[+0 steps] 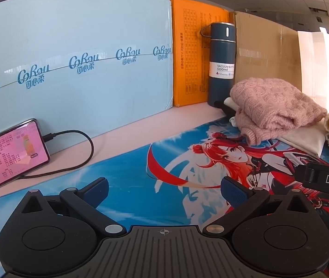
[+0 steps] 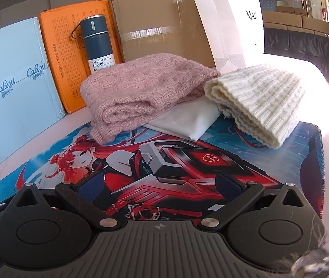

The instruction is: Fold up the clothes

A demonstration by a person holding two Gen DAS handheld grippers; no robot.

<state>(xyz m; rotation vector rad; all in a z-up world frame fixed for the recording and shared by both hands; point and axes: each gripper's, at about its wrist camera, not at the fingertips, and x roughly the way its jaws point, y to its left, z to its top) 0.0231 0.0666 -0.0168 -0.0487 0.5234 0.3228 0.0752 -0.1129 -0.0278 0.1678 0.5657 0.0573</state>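
Both my left gripper [image 1: 164,191] and right gripper [image 2: 159,183] hang spread and empty over the mat [image 2: 48,143], while the pink sweater [image 2: 139,88], white cloth [image 2: 187,120] and cream knit [image 2: 264,99] sit folded at the back, so little seems left.

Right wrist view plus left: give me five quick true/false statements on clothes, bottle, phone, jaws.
1. The pink sweater lies partly on the white cloth. True.
2. The cream knit is spread out flat. False: it lies folded in layers.
3. The blue bottle lies on its side. False: it stands upright against the orange box.
4. The phone has a cable plugged in and its screen lit. True.
5. The right gripper is shut on the pink sweater. False: its jaws stand open and hold nothing, as do those of the left gripper.
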